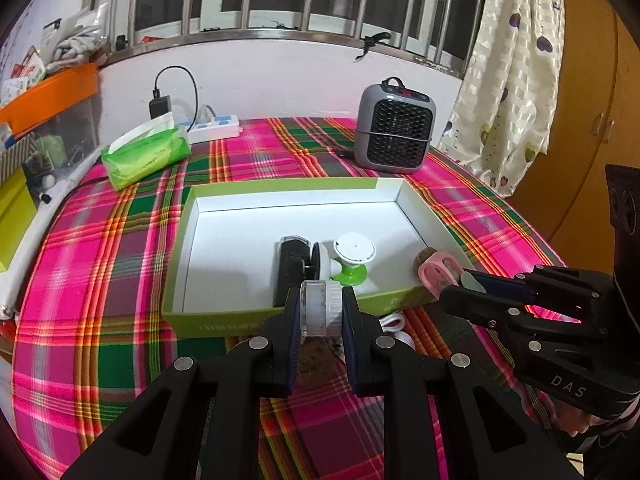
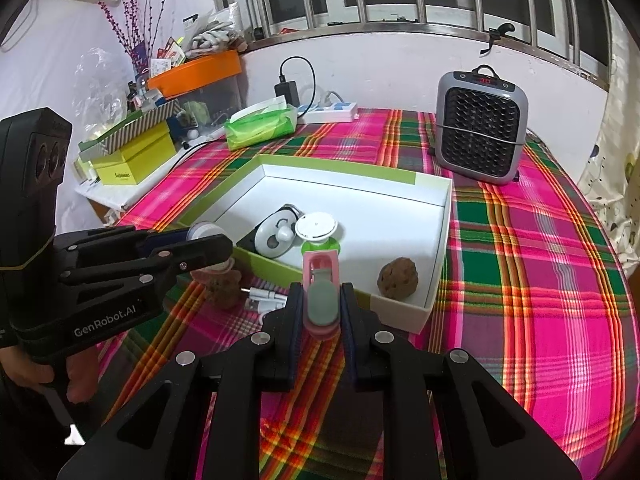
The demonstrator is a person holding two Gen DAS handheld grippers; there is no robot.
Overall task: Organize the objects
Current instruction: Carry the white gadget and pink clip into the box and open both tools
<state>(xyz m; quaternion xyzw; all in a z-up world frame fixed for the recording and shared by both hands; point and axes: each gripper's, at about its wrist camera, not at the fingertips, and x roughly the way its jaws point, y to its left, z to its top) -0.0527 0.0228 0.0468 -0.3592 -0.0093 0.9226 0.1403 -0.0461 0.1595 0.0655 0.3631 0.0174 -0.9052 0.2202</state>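
Clear jar [image 1: 320, 307], pink clip [image 2: 320, 292], both gripped

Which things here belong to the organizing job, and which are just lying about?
Job:
- green-edged box
- clear round jar in left tongs
- pink clip in right tongs
- brown ball

Lying about:
- heater
- tissue pack
- power strip
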